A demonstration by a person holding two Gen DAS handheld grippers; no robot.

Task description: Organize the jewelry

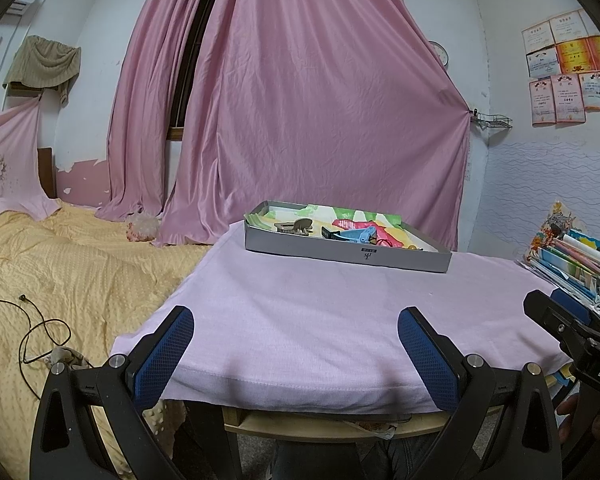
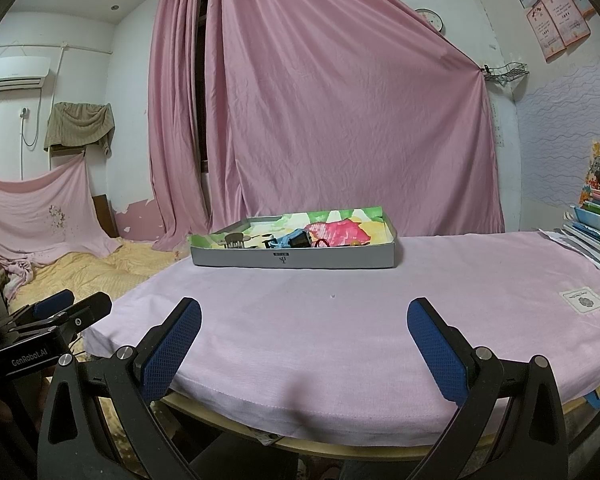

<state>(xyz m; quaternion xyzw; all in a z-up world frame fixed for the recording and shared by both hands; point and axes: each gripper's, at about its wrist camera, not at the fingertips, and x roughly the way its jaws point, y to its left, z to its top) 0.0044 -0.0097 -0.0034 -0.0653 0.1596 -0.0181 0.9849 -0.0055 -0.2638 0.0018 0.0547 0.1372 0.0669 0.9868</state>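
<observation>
A shallow grey box (image 1: 300, 249) (image 2: 236, 258) stands at the far side of a table under a pink cloth (image 1: 320, 320) (image 2: 340, 312). Inside it, on colourful paper, lie a brown claw hair clip (image 1: 296, 226) (image 2: 234, 239), a blue clip (image 1: 358, 235) (image 2: 290, 238) and a small red piece (image 2: 320, 243). My left gripper (image 1: 296, 320) is open at the table's near edge, nothing between its blue pads. My right gripper (image 2: 304, 312) is open too, also at the near edge, well short of the box.
A bed with a yellow blanket (image 1: 60, 272) and a black cable (image 1: 36, 332) lies left of the table. Stacked books and papers (image 1: 572, 264) (image 2: 596, 224) crowd the table's right end. Pink curtains (image 1: 300, 100) hang behind.
</observation>
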